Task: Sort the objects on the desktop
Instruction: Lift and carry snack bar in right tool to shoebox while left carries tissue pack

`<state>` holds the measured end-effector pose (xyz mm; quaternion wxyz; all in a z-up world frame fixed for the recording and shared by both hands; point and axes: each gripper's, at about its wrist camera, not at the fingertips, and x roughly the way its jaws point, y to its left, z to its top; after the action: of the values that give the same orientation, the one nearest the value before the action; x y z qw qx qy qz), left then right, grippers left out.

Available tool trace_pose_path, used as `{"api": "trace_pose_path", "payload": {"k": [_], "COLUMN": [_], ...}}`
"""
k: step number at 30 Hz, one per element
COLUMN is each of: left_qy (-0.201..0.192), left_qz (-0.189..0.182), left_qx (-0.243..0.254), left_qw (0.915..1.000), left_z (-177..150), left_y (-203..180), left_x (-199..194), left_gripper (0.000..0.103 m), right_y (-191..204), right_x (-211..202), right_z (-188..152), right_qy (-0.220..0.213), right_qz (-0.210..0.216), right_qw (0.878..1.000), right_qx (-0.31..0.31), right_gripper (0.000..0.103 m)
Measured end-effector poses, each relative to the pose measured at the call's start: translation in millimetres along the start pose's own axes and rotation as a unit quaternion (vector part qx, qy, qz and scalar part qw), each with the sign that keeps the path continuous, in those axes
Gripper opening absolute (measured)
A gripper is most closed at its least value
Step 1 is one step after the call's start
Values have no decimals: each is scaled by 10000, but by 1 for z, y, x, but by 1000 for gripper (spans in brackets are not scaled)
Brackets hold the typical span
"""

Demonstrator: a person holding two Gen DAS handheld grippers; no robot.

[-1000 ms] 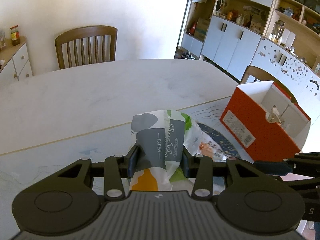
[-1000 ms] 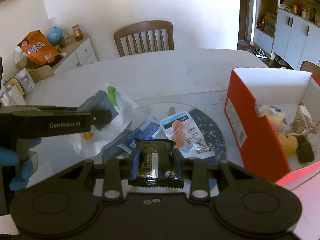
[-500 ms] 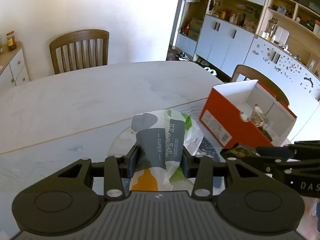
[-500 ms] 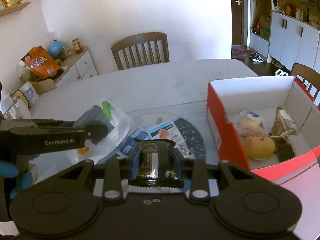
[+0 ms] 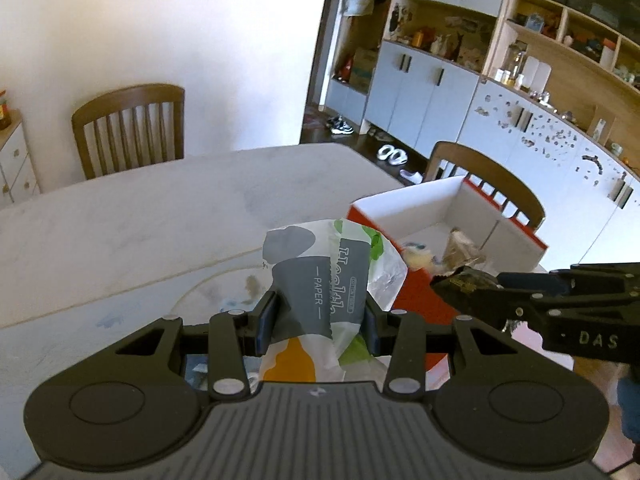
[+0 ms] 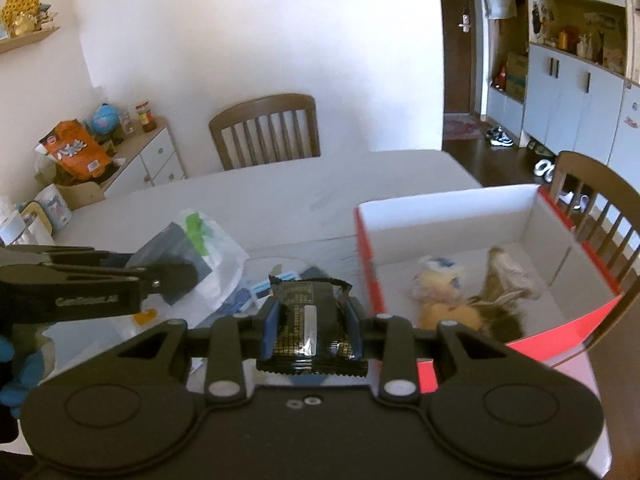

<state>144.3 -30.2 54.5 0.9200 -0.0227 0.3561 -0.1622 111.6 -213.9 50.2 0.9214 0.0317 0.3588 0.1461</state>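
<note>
Right wrist: red box [image 6: 370,280] now nearer; tool [image 6: 312,320] grips black packet [image 6: 310,328].

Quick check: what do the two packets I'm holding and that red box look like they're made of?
Tissue pack: soft printed plastic film, crinkled, clear where it bulges at the side. Snack packet: glossy black foil-like wrapper with glints and crimped ends; could be metallised plastic. Box: likely cardboard, red outside, matte white inside, thin straight walls.

A pale table [image 5: 168,216] stands before a plain white wall [image 5: 180,32], with a slatted wooden chair [image 5: 130,128] at its far side and a second chair [image 6: 592,196] at the right. White-and-wood cupboards with open shelves [image 5: 500,76] line the right wall; the shelf contents are too small to name. The floor [image 6: 504,160] is dark wood.
</note>
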Motion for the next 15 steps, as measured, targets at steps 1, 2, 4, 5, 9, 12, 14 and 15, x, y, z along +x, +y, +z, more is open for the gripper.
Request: {"api": "trace_pose_path", "payload": {"k": [1, 2, 4, 5, 9, 12, 14, 15], "left_qy": [-14, -28, -54, -55, -56, -45, -33, -25], "left_qz": [-20, -38, -68, -92, -146, -200, -232, -242], "left_qx": [17, 43, 94, 115, 235, 250, 264, 280], "left_qw": [10000, 10000, 9999, 9999, 9996, 9995, 9994, 9993], "left_z": [2, 4, 8, 10, 16, 19, 20, 21], "left_y": [-5, -9, -19, -24, -44, -56, -64, -69], "left_x": [-1, -1, -2, -2, -2, 2, 6, 8], "left_gripper": [41, 41, 41, 41, 41, 41, 41, 41], "right_y": [-4, -8, -16, -20, -38, -52, -61, -65], "right_x": [-2, -5, -9, -10, -18, -21, -22, -23], "right_z": [2, 3, 6, 7, 10, 13, 15, 16], "right_qy": [-19, -39, -79, -95, -141, -174, -178, -185], "right_qz": [-10, -25, -51, -54, -88, -127, -149, -157], "right_qw": [10000, 10000, 10000, 9999, 9999, 9998, 9997, 9997], "right_qx": [13, 19, 18, 20, 35, 47, 50, 44], "right_gripper": [34, 34, 34, 34, 34, 34, 34, 34]}}
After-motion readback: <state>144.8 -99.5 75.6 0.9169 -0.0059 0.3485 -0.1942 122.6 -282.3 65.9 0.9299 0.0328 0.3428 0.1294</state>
